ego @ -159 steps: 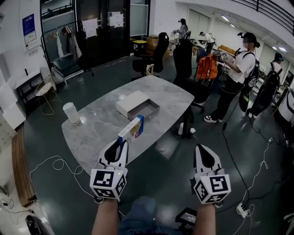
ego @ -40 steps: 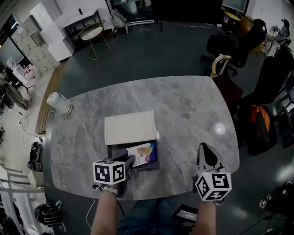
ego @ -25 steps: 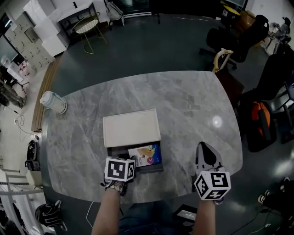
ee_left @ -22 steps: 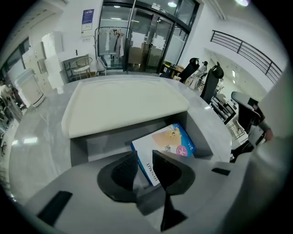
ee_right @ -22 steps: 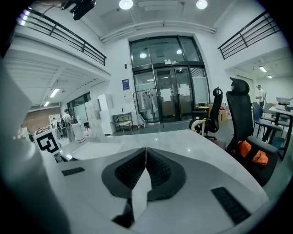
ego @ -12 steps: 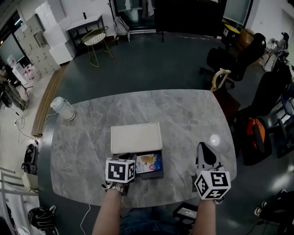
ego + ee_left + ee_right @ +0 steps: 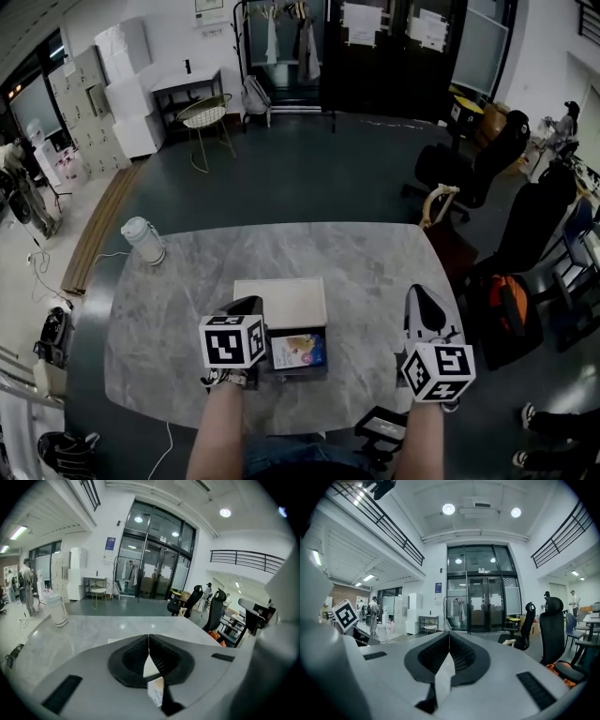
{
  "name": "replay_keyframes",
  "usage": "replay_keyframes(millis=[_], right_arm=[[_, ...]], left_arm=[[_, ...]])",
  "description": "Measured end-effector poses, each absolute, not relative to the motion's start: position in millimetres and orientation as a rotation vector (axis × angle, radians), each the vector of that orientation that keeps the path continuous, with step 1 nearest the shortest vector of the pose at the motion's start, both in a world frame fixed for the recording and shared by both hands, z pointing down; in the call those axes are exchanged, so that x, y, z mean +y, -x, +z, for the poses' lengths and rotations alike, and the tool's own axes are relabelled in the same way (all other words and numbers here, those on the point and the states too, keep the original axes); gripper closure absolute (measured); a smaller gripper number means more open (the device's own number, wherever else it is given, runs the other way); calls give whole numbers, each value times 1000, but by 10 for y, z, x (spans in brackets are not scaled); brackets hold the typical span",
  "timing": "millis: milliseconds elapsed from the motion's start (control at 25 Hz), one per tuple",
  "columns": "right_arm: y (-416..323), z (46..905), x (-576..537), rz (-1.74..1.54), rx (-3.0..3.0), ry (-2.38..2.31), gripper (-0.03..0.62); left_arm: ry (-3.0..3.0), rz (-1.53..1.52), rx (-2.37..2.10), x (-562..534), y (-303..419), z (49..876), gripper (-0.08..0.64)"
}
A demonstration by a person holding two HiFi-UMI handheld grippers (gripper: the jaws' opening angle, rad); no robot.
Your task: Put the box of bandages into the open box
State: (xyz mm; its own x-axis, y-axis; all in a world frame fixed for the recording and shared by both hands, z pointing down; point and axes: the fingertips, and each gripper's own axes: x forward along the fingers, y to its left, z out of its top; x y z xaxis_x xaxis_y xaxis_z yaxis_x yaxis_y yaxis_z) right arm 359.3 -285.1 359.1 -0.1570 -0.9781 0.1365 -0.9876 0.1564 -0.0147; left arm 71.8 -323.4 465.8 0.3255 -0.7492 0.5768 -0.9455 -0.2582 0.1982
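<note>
The box of bandages (image 7: 298,350), blue with a pale picture, lies flat inside the dark open box (image 7: 323,361) on the grey marble table (image 7: 178,300). The box's white lid (image 7: 279,302) lies just beyond it. My left gripper (image 7: 251,302) hovers at the open box's left edge; its jaws are closing, the tips meet and nothing is between them. In the left gripper view the left gripper (image 7: 149,637) is shut, with the bandage box (image 7: 157,692) showing below the jaws. My right gripper (image 7: 418,291) is shut and empty, off to the right of the box.
A white cylindrical canister (image 7: 142,239) stands at the table's far left corner. Office chairs (image 7: 483,159) and an orange bag (image 7: 502,295) crowd the floor to the right. A wire stool (image 7: 206,112) stands far back. A black device (image 7: 380,427) lies on the floor near my feet.
The bandage box, carried in my left gripper at first, now lies in the open box. The left gripper has let go and drawn back. The head view has tilted up.
</note>
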Motion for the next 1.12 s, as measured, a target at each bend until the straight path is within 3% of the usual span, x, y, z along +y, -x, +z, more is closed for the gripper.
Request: replay_keyframes(millis=[560,1120], right_arm=[[-3596,3253,-2841,52,-2368,-1999,568],[-3042,2916,-3126,-124,-2638,-1822,568]], left_arm=[[-2342,127,-1613,-3290,-491,3746,548],[-2445,-369,-2137,-2724,992,2569,548]])
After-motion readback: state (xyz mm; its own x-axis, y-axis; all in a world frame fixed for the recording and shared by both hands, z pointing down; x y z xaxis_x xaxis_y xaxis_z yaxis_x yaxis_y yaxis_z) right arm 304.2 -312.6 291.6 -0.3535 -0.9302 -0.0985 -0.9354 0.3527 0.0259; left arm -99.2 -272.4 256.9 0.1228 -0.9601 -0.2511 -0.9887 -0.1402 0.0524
